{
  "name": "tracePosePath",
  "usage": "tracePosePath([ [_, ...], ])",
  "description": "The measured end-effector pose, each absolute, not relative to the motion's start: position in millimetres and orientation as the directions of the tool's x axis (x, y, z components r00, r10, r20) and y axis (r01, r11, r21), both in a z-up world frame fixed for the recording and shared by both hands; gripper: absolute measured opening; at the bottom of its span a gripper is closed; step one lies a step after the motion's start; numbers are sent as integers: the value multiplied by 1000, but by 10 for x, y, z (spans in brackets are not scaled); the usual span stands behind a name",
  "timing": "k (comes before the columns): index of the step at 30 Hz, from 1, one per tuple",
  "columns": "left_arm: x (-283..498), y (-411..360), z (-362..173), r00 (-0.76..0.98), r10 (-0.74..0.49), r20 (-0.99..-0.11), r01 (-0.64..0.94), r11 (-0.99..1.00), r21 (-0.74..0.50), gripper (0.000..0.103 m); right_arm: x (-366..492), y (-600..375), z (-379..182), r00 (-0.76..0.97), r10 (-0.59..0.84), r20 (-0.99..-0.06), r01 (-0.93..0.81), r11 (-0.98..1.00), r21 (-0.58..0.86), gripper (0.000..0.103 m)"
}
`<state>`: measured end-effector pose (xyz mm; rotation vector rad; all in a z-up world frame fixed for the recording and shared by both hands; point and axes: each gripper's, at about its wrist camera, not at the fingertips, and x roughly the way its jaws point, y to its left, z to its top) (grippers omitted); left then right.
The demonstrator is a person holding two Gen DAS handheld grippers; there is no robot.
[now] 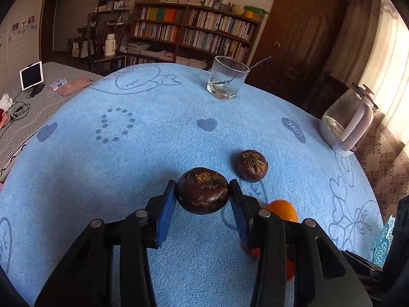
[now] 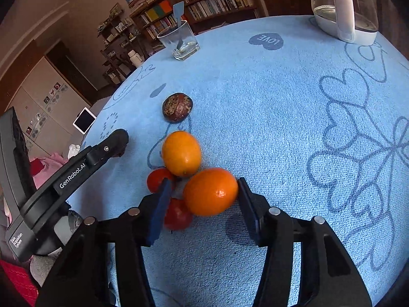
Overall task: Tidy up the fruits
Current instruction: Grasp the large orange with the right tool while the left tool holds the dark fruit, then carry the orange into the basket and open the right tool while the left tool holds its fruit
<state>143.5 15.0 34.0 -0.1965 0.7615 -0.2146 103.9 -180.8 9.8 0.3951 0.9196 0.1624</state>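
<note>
Sorting by kind: both grippers holding fruit over the desk (image 1: 153,133).
Left gripper (image 1: 203,192) fingers clamping a water chestnut (image 1: 202,190) near its twin (image 1: 251,165); right gripper (image 2: 202,194) fingers closing on an orange (image 2: 211,192) beside the citrus-tomato cluster.

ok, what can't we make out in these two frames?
- Red fruits, right wrist view: partly hidden by the near orange and the blue pad; kind unclear.
- Far orange, left wrist view: mostly behind the left gripper.
- Kettle, right wrist view: top cut off.
</note>
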Motion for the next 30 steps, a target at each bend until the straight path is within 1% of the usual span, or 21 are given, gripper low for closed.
tracePosePath([
  [1, 1435, 152, 340, 704, -262, -660, 119, 960, -254, 43, 1039, -1797, 97, 603, 286, -745, 33, 924, 381, 43],
  [8, 1434, 161, 337, 704, -262, -660, 118, 960, -255, 43, 1003, -1786, 112, 614, 245, -751, 23, 945, 327, 43],
  [14, 1418, 159, 358, 708, -270, -653, 124, 957, -261, 43, 856, -1876, 242, 648, 229, -726, 25, 947, 320, 43],
  [22, 1361, 149, 417, 714, -285, -640, 140, 953, -268, 43, 590, -2125, 450, 693, 192, -695, 70, 941, 331, 43],
  [30, 1301, 86, 458, 717, -302, -629, 169, 950, -264, 43, 234, -2489, 631, 731, 120, -671, 147, 933, 327, 43],
])
